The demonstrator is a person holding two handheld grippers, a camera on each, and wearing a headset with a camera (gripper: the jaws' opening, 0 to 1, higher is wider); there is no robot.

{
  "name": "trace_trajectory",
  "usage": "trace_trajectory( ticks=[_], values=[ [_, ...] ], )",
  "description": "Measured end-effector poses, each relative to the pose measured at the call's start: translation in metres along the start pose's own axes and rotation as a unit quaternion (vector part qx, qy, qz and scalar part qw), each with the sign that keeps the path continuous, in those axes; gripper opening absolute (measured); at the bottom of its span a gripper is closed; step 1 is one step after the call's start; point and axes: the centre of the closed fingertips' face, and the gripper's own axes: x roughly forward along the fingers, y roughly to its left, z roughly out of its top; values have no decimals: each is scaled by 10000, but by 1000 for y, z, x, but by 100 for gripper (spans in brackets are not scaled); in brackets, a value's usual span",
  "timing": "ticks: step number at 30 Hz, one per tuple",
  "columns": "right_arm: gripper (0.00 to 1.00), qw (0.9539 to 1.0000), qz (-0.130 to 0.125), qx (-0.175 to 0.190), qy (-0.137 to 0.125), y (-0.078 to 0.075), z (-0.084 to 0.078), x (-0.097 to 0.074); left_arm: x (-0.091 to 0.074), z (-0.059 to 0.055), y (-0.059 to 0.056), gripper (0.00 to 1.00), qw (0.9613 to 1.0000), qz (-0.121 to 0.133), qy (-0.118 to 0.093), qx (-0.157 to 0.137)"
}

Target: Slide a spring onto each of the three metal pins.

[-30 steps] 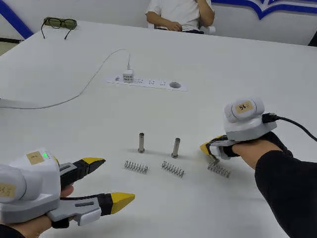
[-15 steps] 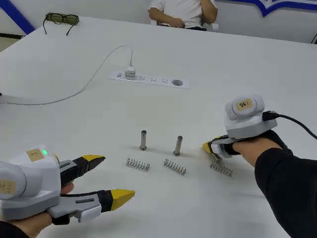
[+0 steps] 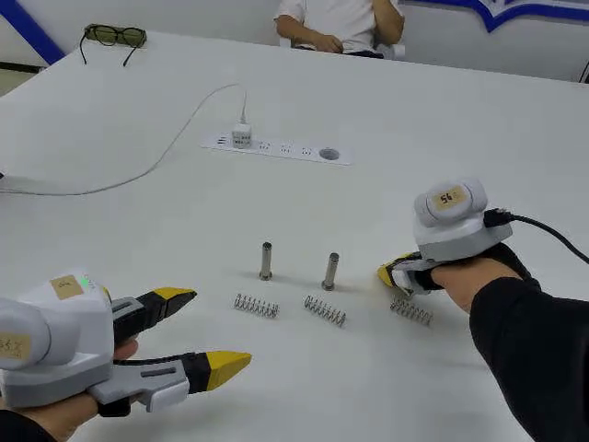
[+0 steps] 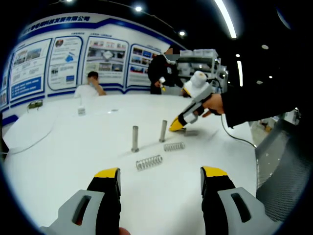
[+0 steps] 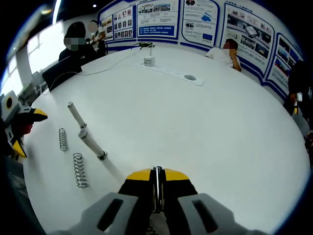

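Note:
Two metal pins stand upright on the white table (image 3: 138, 239), one on the left (image 3: 265, 261) and one on the right (image 3: 330, 272). In front of them lie three springs: left (image 3: 255, 306), middle (image 3: 324, 311) and right (image 3: 410, 313). My right gripper (image 3: 391, 274) rests low on the table just behind the right spring, shut on a third metal pin (image 5: 156, 191) that sits between its yellow jaws. My left gripper (image 3: 207, 329) hovers open at the near left, holding nothing, with both pins (image 4: 134, 138) (image 4: 163, 131) ahead of it.
A white power strip (image 3: 276, 149) with a plugged charger lies behind the pins, and its cable (image 3: 138, 170) runs off to the left. Dark glasses (image 3: 112, 36) lie at the far left corner. A person (image 3: 336, 23) sits at the far edge.
The head view has shifted slightly. Both grippers, the pins and the springs keep their places; the right gripper stays shut on the pin.

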Motion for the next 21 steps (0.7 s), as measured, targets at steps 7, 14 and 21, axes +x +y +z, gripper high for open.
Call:
trace_trajectory(
  ticks=[7,14,21],
  values=[
    [9,9998,22,48,-179,1,8,-16,-1,0,1,67,10000,18,-3,-2],
    [9,9994,-22,5,-342,2,11,-32,1,6,-4,67,10000,-30,-35,60],
    [9,9989,-96,-10,-464,3,11,-43,-2,13,-7,67,9999,-40,-70,133]
  ],
)
